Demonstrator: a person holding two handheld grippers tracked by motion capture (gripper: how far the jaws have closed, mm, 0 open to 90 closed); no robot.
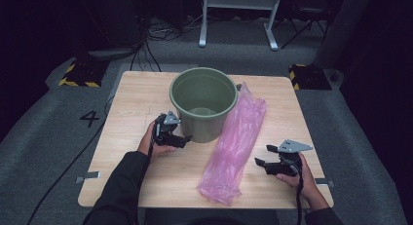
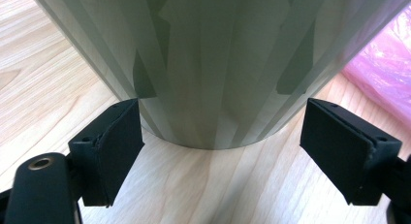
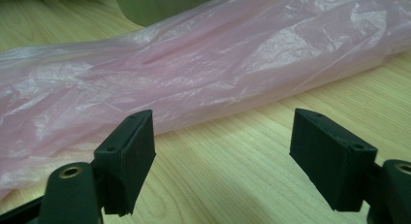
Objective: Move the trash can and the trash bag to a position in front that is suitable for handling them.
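Note:
A green plastic bucket (image 1: 203, 103) stands upright on the wooden table (image 1: 131, 98), towards the back. A long crumpled pink plastic bag (image 1: 237, 142) lies flat to its right, running from the bucket's side to the front edge. My left gripper (image 1: 184, 140) is open and level at the bucket's lower left side. In the left gripper view its jaws (image 2: 223, 146) flank the bucket's base (image 2: 213, 64) without touching it, and the bag (image 2: 383, 73) shows at the right. My right gripper (image 1: 263, 155) is open just right of the bag. Its jaws (image 3: 223, 151) face the bag (image 3: 203, 73) with bare wood between them.
Grey carpet surrounds the table, with a "4" (image 1: 90, 119) marked on it at the left. Cables and a white frame (image 1: 238, 6) lie behind the table. Yellow-and-black blocks (image 1: 78, 74) (image 1: 309, 76) sit off both back corners. A strip of bare wood runs along the table's left side.

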